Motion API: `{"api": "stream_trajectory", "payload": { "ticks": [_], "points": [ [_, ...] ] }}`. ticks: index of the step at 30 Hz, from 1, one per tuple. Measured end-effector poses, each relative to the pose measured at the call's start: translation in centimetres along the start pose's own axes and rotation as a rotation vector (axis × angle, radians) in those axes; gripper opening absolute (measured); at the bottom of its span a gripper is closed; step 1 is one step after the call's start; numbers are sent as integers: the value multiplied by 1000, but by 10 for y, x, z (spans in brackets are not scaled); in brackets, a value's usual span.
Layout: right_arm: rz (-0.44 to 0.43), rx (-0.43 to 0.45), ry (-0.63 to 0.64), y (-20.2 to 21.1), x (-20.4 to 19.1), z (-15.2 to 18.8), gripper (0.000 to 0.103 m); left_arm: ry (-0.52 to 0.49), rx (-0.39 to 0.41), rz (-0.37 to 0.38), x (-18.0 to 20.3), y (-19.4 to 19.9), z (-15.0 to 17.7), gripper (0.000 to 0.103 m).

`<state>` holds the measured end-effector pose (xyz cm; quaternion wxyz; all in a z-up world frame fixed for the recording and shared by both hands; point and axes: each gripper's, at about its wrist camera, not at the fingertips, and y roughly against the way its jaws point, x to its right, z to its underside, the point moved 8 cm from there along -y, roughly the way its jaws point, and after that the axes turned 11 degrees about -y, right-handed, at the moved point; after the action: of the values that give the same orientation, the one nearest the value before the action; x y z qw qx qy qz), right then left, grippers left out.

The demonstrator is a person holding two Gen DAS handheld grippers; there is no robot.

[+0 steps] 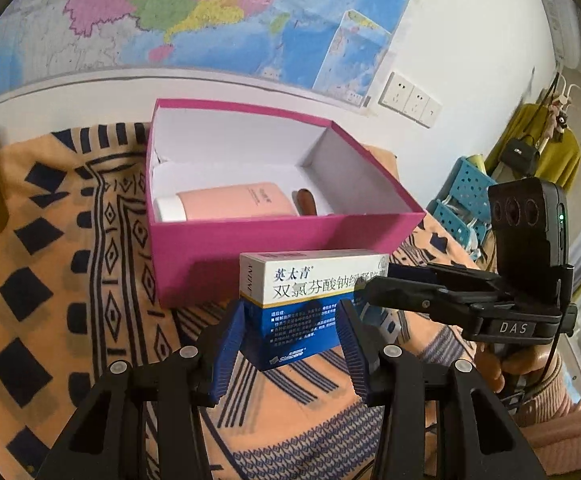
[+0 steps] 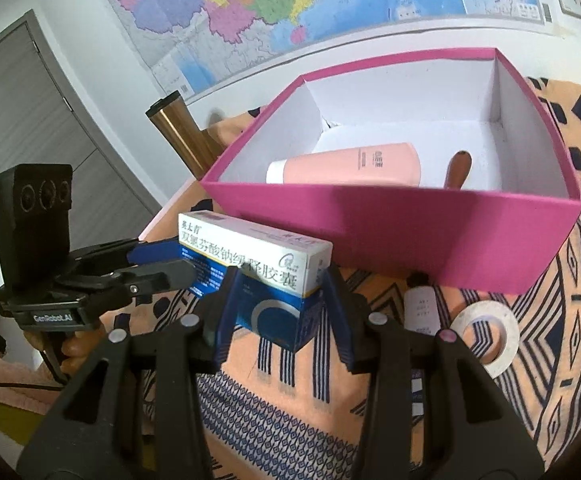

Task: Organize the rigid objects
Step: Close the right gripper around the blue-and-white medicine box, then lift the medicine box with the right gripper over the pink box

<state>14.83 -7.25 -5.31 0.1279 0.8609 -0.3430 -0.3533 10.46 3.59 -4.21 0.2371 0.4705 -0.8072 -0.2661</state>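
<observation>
Gripping one medicine carton (image 1: 310,304) from both ends, my left gripper (image 1: 292,344) and right gripper (image 2: 280,312) have their blue ribbed pads pressed against its sides, and I see it held clear of the patterned orange cloth (image 1: 70,280) below. In the left wrist view the right gripper comes in from the right and clamps the carton's far end; in the right wrist view the left gripper does the same from the left. The carton hangs just in front of the near wall of an open pink box (image 1: 274,248). Inside that box lie a pink tube with a white cap (image 2: 350,164) and, beside it, a brown wooden handle (image 2: 458,168). On the cloth to my right sit a small white bottle (image 2: 422,308) and a roll of white tape (image 2: 486,332). A bronze cylinder (image 2: 182,136) stands behind the box, under a wall map (image 1: 194,12).
</observation>
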Motion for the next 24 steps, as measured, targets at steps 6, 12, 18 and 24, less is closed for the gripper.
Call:
{"api": "stream_trajectory", "payload": {
  "ticks": [6,12,18,24],
  "points": [
    [0,24,2,5,-1,-5,45,-21,22,-1,5,4,-8,46],
    [-1,39,6,7,-1,-5,45,-23,29,-6,7,5,-12,46],
    [-5,49,11,10,-1,-7,45,-29,34,-12,8,6,-14,46],
    [-4,54,15,11,-2,-10,45,-38,40,-13,10,7,-16,46]
  ]
}}
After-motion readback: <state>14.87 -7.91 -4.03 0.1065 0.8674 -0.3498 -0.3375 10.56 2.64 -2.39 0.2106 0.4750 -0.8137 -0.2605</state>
